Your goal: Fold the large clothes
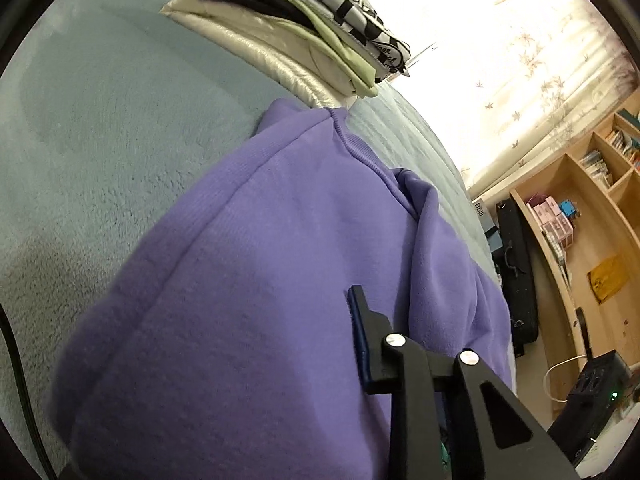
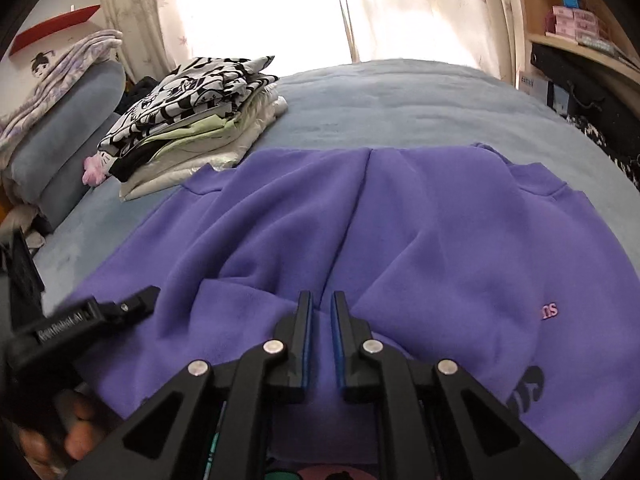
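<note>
— Tongs first: what is gripped, and how?

— Right tongs (image 2: 320, 300) are seen almost fully closed, with a ridge of the purple sweatshirt (image 2: 400, 240) pinched between the blue pads. Of the left tongs (image 2: 140, 298), only one finger (image 1: 360, 320) is shown in the left wrist view. The other is hidden behind raised purple cloth, so it cannot be told whether the cloth is actually clamped or how far those tongs are open.

— And where is the sweatshirt placed?

— It is spread across the bed (image 2: 400, 100) close to the near edge and reaches about halfway toward the far edge. Both tongs are set at its near side, the left ones toward the bed's left edge.

— What can be counted as done?

— A stack of folded clothes (image 2: 192, 112) is piled by the left edge, just beside the sweatshirt's far left corner, so earlier garments are judged finished. On the sweatshirt, a crease is seen down the middle and the cloth is rumpled around it, so only a first fold, at most, seems made.

— What is left?

— The near part is probably to be carried toward the far edge, the halves flattened, and the bundle added to the stack.
</note>
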`<action>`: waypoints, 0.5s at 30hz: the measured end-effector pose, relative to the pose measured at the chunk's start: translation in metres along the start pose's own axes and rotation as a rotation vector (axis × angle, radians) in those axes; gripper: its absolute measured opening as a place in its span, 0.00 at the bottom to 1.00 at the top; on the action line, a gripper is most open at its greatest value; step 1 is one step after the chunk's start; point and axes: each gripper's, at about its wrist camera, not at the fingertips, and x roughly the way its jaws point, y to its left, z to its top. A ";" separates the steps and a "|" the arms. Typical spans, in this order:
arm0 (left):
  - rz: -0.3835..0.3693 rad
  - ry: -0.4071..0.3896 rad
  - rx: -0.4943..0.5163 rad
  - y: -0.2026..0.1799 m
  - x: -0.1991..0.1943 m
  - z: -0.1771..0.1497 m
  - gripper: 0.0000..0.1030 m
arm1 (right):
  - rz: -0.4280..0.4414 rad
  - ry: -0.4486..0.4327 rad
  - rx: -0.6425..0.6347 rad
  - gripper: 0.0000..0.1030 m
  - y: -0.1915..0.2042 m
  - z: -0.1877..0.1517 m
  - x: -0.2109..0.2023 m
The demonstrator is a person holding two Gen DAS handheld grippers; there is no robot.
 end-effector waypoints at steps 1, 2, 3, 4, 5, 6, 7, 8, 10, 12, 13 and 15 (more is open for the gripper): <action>0.010 -0.009 0.016 -0.003 -0.002 0.000 0.19 | -0.002 -0.004 -0.004 0.08 0.001 -0.001 0.000; 0.020 -0.018 0.031 -0.006 -0.003 0.001 0.19 | -0.002 -0.007 -0.004 0.08 0.000 -0.002 -0.001; 0.033 -0.031 0.056 -0.012 -0.005 0.001 0.18 | 0.003 -0.008 -0.001 0.08 -0.001 -0.002 -0.001; 0.044 -0.043 0.079 -0.018 -0.008 0.001 0.17 | 0.012 -0.009 0.006 0.08 -0.002 -0.003 -0.001; 0.057 -0.061 0.114 -0.027 -0.012 0.000 0.17 | 0.021 -0.010 0.013 0.08 -0.004 -0.003 -0.001; 0.066 -0.078 0.147 -0.035 -0.017 -0.001 0.16 | 0.030 -0.012 0.020 0.08 -0.006 -0.004 -0.001; 0.075 -0.096 0.188 -0.045 -0.021 -0.001 0.16 | 0.036 -0.012 0.025 0.08 -0.007 -0.004 0.000; 0.087 -0.115 0.238 -0.058 -0.025 -0.003 0.16 | 0.046 -0.014 0.033 0.08 -0.009 -0.005 -0.001; 0.102 -0.146 0.321 -0.080 -0.031 -0.006 0.16 | 0.063 -0.016 0.049 0.08 -0.012 -0.006 0.000; 0.106 -0.172 0.394 -0.105 -0.036 -0.008 0.16 | 0.093 -0.018 0.080 0.08 -0.019 -0.008 -0.001; 0.101 -0.184 0.434 -0.120 -0.039 -0.010 0.16 | 0.110 -0.019 0.098 0.08 -0.022 -0.008 -0.001; 0.086 -0.196 0.481 -0.138 -0.044 -0.014 0.16 | 0.148 -0.018 0.139 0.07 -0.030 -0.010 -0.002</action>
